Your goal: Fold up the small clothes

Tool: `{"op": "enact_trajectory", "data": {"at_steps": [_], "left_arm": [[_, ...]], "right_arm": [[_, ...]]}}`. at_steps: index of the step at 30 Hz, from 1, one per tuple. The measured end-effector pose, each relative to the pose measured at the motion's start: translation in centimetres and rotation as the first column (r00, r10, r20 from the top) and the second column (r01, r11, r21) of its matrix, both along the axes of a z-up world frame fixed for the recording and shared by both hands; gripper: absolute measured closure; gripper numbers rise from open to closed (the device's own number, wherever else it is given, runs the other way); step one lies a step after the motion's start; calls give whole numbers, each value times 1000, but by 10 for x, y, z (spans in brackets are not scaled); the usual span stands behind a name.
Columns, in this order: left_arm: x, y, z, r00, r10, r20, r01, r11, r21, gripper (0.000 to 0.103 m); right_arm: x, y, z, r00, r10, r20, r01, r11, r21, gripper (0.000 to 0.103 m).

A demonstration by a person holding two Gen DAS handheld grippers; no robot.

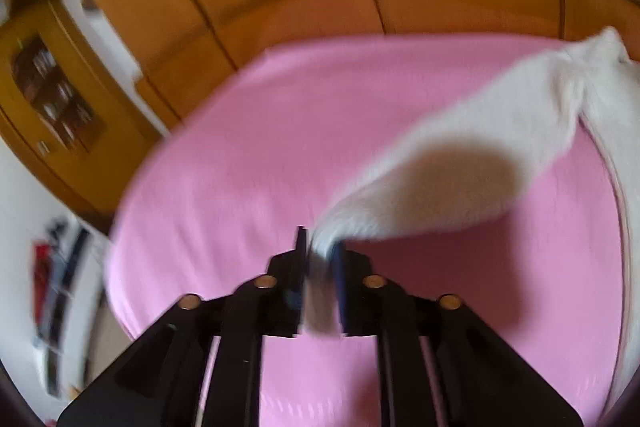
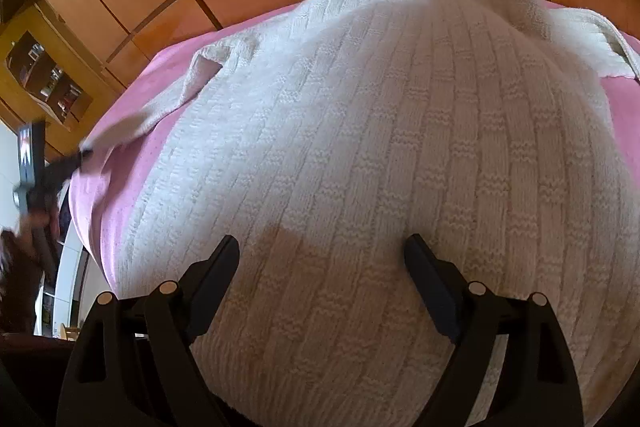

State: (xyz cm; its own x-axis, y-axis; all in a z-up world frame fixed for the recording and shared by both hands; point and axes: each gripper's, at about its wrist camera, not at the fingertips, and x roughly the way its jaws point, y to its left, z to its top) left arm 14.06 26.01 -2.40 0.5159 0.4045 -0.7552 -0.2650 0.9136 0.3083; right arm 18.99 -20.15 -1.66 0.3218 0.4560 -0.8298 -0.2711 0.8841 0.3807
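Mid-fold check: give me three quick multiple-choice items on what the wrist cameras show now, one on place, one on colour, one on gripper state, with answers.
1. Where does the sweater's body lie?
A. on the pink sheet
B. on a wooden floor
C. in a basket

2. What colour is the sweater?
A. blue
B. cream-white
C. black

3. How does the left gripper stand?
A. wide open above the cloth
B. shut on nothing
C. shut on the sleeve's end

Answers: 1 A, the pink sheet shows around the knit; 2 B, cream-white ribbed knit fills the right wrist view; 3 C, the sleeve runs out from between its fingers, while the right gripper stands open over the body.
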Motion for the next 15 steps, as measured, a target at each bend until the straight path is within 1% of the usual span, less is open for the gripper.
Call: {"op": "enact_trajectory", "data": {"at_steps": [1, 2, 3, 4, 5, 6, 7, 9, 10, 12, 13, 14, 15], "left_arm": [[-10, 7, -3, 1000, 17, 2, -17, 999, -51, 74], [-24, 20, -2, 998, 49, 31, -44, 989, -144, 51], [-34, 30, 1, 996, 75, 56, -62, 974, -216, 40], [-43, 43, 4, 989, 120, 85, -90, 950, -300, 32], [-55, 62, 8, 976, 184, 115, -123, 906, -405, 32], [-59, 73, 10, 967, 217, 131, -134, 875, -466, 32], [-67, 88, 13, 952, 268, 146, -155, 836, -526, 32], [-75, 119, 17, 908, 392, 147, -231, 762, -605, 32], [-73, 129, 17, 899, 416, 139, -239, 730, -640, 32], [-60, 138, 15, 895, 427, 126, -232, 689, -686, 32], [-47, 136, 15, 897, 425, 120, -239, 695, -678, 33], [-37, 135, 13, 907, 406, 108, -236, 705, -669, 35], [-21, 130, 5, 930, 362, 67, -225, 702, -676, 38]], "right_arm": [[0, 1, 1, 1000, 0, -1, 0, 1000, -5, 18], [1, 2, 1, 1000, 1, -2, -1, 1000, -12, 18], [1, 4, 1, 1000, 1, -3, -1, 1000, -16, 18], [2, 6, 2, 1000, 3, -4, -4, 1000, -25, 18], [2, 7, 1, 1000, 6, -4, -6, 999, -32, 18], [2, 8, 2, 1000, 7, -5, -7, 999, -38, 18], [3, 9, 1, 1000, 7, -6, -7, 999, -42, 18], [4, 11, 0, 1000, 5, -10, -5, 999, -46, 16], [4, 11, -1, 1000, 5, -9, -5, 999, -50, 15], [5, 14, -1, 1000, 3, -8, -4, 998, -64, 13], [5, 15, -1, 1000, -1, -8, 0, 998, -68, 13], [5, 14, -1, 1000, -4, -9, 4, 998, -69, 13], [4, 14, -1, 1000, -8, -9, 7, 998, -68, 13]]}}
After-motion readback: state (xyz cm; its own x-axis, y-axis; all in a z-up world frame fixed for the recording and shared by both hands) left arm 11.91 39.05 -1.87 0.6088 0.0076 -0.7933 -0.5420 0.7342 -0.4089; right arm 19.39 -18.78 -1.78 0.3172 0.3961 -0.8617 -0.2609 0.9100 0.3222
